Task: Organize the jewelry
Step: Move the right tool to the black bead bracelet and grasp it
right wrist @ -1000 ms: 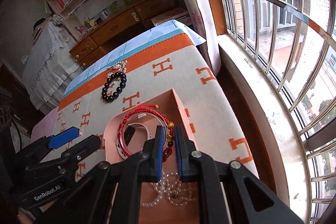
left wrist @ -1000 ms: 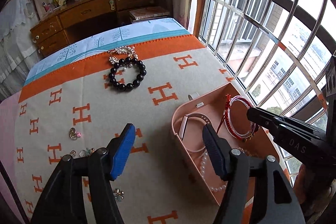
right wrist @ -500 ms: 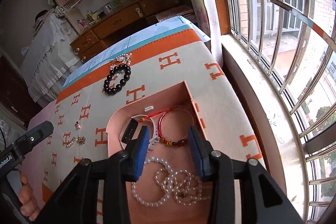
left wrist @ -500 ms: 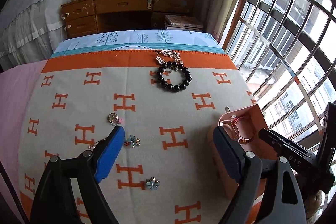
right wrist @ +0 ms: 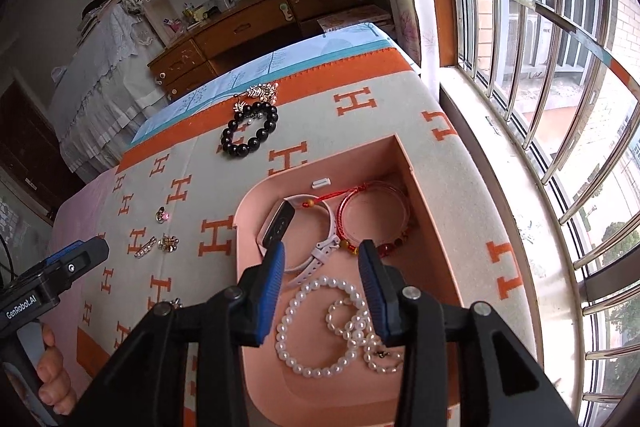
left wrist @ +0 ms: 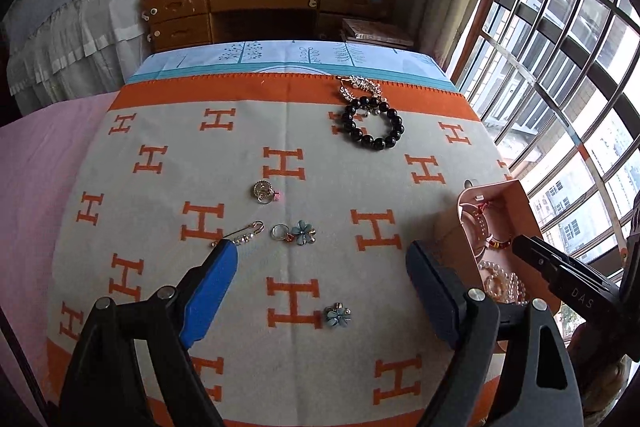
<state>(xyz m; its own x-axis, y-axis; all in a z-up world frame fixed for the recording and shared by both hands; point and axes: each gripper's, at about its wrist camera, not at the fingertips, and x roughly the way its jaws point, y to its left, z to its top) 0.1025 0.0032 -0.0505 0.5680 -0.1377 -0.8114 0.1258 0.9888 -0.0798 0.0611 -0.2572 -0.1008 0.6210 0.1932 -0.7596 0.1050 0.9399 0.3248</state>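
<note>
My right gripper (right wrist: 322, 247) hangs open over the pink box (right wrist: 248, 195), touching nothing. The box holds a red string bracelet (right wrist: 374, 207), a pink watch (right wrist: 280, 223) and a pearl necklace (right wrist: 320, 327). My left gripper (left wrist: 320, 255) stands wide open and empty above the H-patterned blanket (left wrist: 160, 267). Under its fingers lie a flower brooch (left wrist: 304, 233), a pin brooch (left wrist: 244, 235) and a blue flower (left wrist: 338, 315). A ring (left wrist: 262, 191) sits farther back. At the far end lie a black bead bracelet (left wrist: 372, 127) and a silver brooch (left wrist: 360, 85).
The blanket covers a bed whose right edge runs along a barred window (right wrist: 540, 47). A wooden desk with drawers (left wrist: 240, 7) stands beyond the far end. A hand (right wrist: 52, 367) holds the left gripper's handle at the lower left.
My right gripper opened and let go of the red bracelet, which now lies in the box. My left gripper swung left from the box to the small pieces and opened wider.
</note>
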